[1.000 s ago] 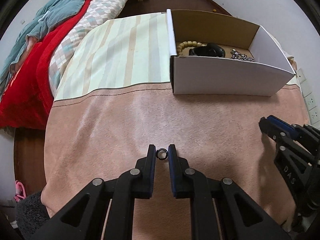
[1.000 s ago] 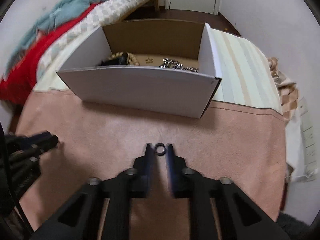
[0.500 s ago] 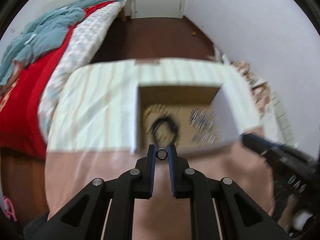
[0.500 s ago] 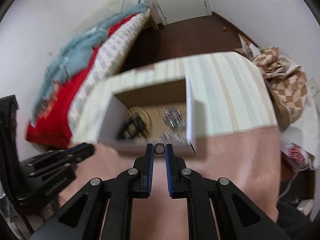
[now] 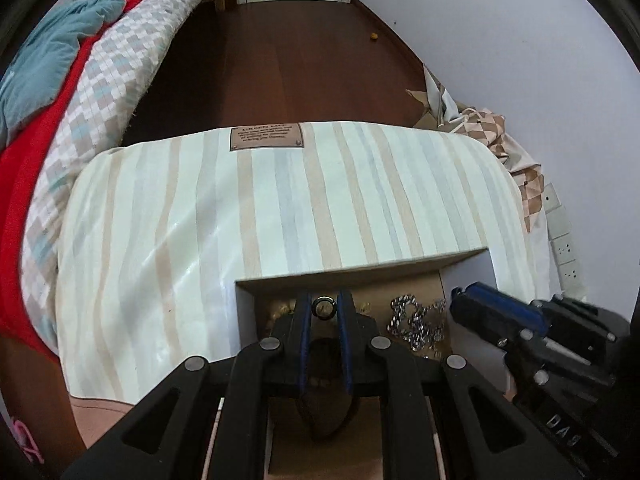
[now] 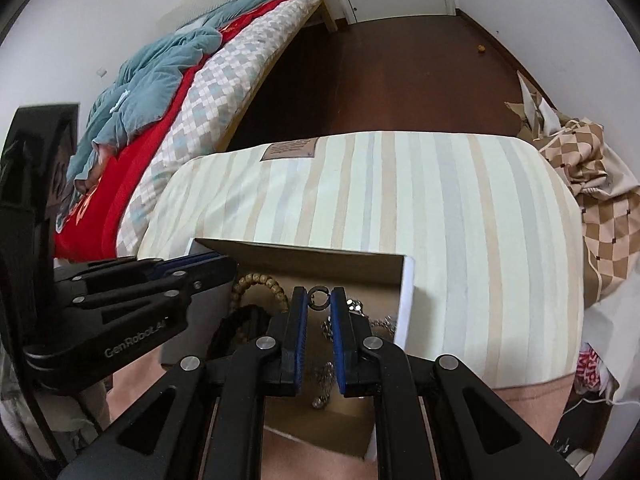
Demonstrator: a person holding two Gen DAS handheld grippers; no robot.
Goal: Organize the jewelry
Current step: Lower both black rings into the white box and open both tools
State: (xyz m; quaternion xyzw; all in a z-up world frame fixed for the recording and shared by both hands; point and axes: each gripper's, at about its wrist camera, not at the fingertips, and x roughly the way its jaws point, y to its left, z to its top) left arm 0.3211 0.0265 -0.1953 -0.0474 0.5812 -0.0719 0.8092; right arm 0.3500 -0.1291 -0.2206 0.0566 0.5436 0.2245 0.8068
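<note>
You hold both grippers over the box [image 6: 406, 300], left gripper [image 5: 324, 308] and right gripper [image 6: 320, 298] each pinching a ring nearly shut, poised for dropping among the beads [image 6: 260, 282] and chain [image 5: 416, 320].

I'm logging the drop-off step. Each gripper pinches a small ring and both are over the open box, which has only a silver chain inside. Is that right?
Not quite: the box holds more than the chain. The right wrist view also shows a tan bead bracelet and a dark band in it. The rest holds: the left gripper and right gripper each pinch a ring over the open box.
</note>
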